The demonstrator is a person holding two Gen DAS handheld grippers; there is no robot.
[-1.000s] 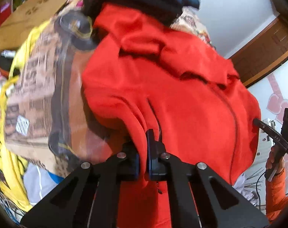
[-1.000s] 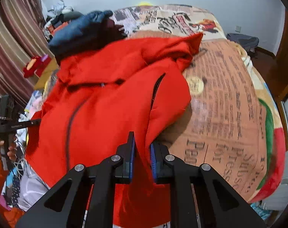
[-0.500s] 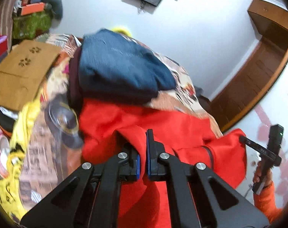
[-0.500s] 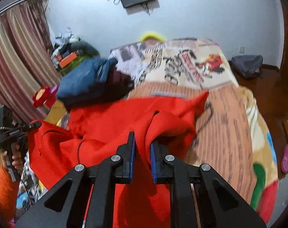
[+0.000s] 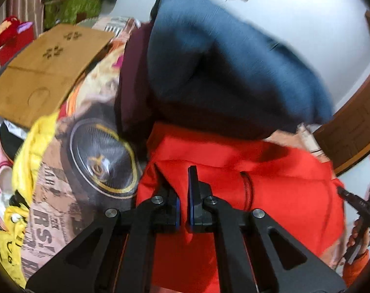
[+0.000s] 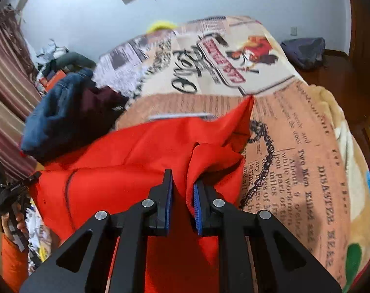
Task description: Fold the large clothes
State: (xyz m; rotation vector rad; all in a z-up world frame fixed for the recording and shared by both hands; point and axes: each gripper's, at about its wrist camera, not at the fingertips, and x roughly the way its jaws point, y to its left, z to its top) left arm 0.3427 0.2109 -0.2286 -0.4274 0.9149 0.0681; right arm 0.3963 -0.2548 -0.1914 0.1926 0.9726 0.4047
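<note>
The bed [image 6: 306, 146] is the biggest thing here. Its blanket has newspaper pictures on it, and it gives me a wide flat place to fold on.

My red top [image 6: 141, 146] lies across the near part of the bed. It is big and floppy, so I hold it in two spots. That way the edge stays straight and does not sag in the middle. Some of it is bunched up by my right tongs, with one corner poking toward the middle of the bed.

A pile of clothes [image 5: 228, 68], blue on top and dark red under, sits at the far end of the red top and touches it. I think I have to watch that my fold does not bump that pile.

A flat cardboard box [image 5: 45, 68] lies off to the left side of the bed, out of my way.

My left tongs [image 5: 182, 195] are squeezed together on a bit of red cloth. My right tongs [image 6: 182, 195] pinch a fold of it too, a thicker bit, so they stand a little wider.

I think the fold is only partly done.
</note>
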